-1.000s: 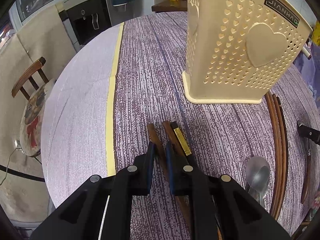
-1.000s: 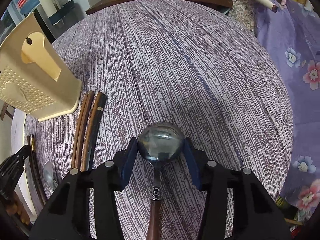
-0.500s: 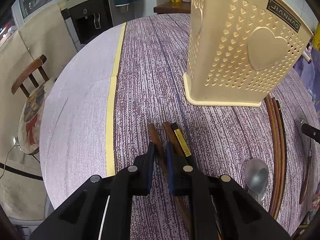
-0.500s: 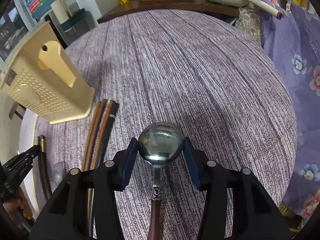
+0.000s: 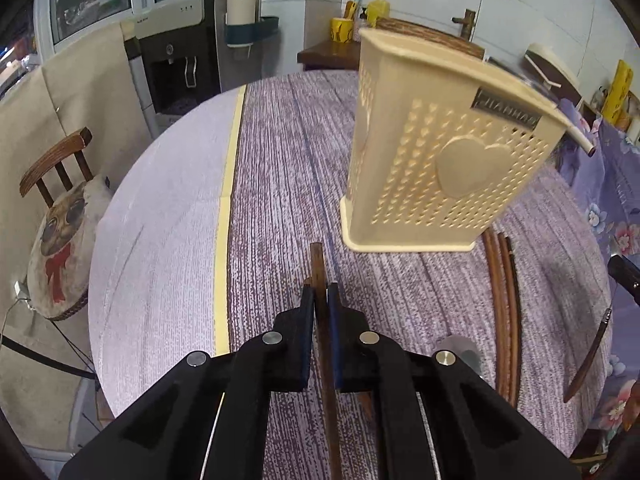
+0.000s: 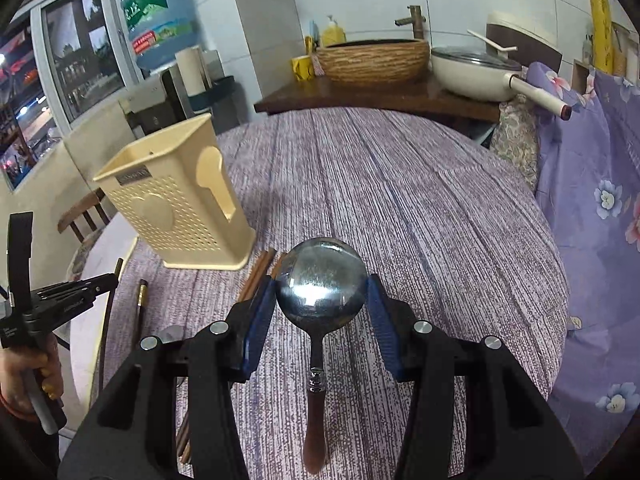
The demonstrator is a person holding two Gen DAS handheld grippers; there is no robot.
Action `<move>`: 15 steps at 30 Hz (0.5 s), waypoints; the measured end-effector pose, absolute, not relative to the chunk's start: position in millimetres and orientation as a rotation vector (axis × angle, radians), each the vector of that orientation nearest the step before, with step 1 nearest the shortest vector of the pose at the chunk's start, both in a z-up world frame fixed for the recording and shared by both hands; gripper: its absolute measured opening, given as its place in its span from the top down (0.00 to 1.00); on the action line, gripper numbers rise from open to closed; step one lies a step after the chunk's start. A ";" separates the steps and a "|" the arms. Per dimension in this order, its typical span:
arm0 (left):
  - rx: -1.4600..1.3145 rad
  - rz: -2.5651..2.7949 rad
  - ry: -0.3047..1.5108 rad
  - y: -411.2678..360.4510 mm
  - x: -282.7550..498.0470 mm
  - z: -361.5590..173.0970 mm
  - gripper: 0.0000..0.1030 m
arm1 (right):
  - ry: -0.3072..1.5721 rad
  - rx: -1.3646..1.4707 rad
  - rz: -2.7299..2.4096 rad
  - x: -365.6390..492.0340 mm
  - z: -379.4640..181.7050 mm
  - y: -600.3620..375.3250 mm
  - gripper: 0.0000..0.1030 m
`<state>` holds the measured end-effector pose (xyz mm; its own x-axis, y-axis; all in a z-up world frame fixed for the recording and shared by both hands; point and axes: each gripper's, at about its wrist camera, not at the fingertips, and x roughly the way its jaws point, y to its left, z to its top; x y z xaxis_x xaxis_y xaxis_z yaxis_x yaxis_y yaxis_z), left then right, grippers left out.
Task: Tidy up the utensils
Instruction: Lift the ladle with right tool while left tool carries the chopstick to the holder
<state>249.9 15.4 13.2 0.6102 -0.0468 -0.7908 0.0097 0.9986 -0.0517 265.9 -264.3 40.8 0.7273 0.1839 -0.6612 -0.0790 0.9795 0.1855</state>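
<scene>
1. left gripper (image 5: 320,300) clamped narrow on a chopstick (image 5: 318,268); stick runs straight between the blue pads, tip poking out ahead of the fingertips, rest trailing back under the body.
2. holder (image 5: 440,168), cream plastic with heart cutouts, stands ahead and right of the left gripper, looks tilted in this fisheye view, open top facing away.
3. more chopsticks (image 5: 500,300) lie on the cloth right of the left gripper, running from the holder's base back toward the camera.
4. small spoon (image 5: 460,350) on the cloth just right of the left gripper, partly hidden by its body.
5. right gripper (image 6: 322,284) wide, pads bracketing the bowl of a spoon (image 6: 322,280); cannot tell if pads touch the bowl edges. wooden handle points back toward the camera.
6. holder (image 6: 180,208) sits ahead and left of the right gripper; chopsticks (image 6: 256,274) lie between it and the left pad.
7. left gripper (image 6: 68,292) shows at far left of the right view, hand (image 6: 28,376) on its grip, stick hanging down from it.
8. table (image 6: 420,208) under a purple striped cloth.
</scene>
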 end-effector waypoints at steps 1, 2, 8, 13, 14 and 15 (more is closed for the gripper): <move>-0.046 -0.037 0.903 15.1 247.8 17.4 0.92 | 0.730 0.151 0.149 262.4 44.5 -265.1 0.54; -0.049 -0.040 0.892 14.4 246.8 21.4 0.92 | 0.720 0.152 0.152 259.7 47.4 -265.4 0.54; -0.077 -0.055 0.807 19.7 232.2 51.1 0.93 | 0.666 0.133 0.176 242.3 65.9 -264.1 0.54; -0.090 -0.067 0.751 21.5 223.0 70.0 0.93 | 0.649 0.115 0.198 234.1 70.0 -261.3 0.54; -0.089 -0.066 0.741 21.6 221.6 73.7 0.93 | 0.643 0.114 0.201 232.8 71.4 -261.3 0.54; -0.087 -0.064 0.730 22.3 219.9 77.1 0.93 | 0.640 0.116 0.203 231.7 72.7 -261.4 0.54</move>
<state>219.9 22.3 77.1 0.7433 -0.0884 -0.6631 0.0280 0.9945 -0.1012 231.7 -261.4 72.7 0.7833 0.2234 -0.5801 -0.1522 0.9737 0.1694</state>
